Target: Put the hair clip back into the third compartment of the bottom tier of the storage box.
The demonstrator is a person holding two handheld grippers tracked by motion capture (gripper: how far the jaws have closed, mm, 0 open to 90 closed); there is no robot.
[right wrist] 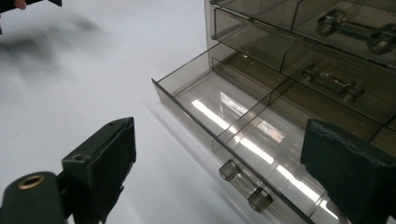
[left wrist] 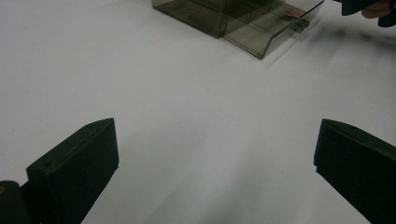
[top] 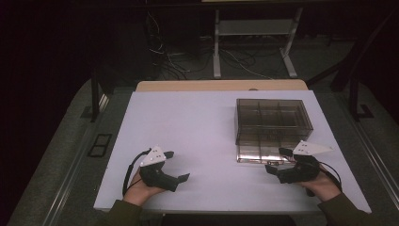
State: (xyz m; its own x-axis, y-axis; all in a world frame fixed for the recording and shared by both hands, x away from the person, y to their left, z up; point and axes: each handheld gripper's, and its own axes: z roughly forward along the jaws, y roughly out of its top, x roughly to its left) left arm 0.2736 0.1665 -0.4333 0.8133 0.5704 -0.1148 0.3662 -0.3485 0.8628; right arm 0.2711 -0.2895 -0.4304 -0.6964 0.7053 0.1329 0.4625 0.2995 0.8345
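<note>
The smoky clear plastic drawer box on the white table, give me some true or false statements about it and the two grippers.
1. The smoky clear plastic drawer box has its bottom drawer pulled out. True.
2. That drawer holds screws. False: it looks empty.
3. The right gripper is clamped on the drawer's handle. False: its jaws stand open, apart from it.
4. The left gripper is open over bare white table. True.

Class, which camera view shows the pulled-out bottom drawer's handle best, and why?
The right gripper view: the drawer handle sits close between that gripper's open jaws, clear on the drawer front. The left gripper view shows it far off as a small dark shape. In the high view the right gripper covers that spot.
</note>
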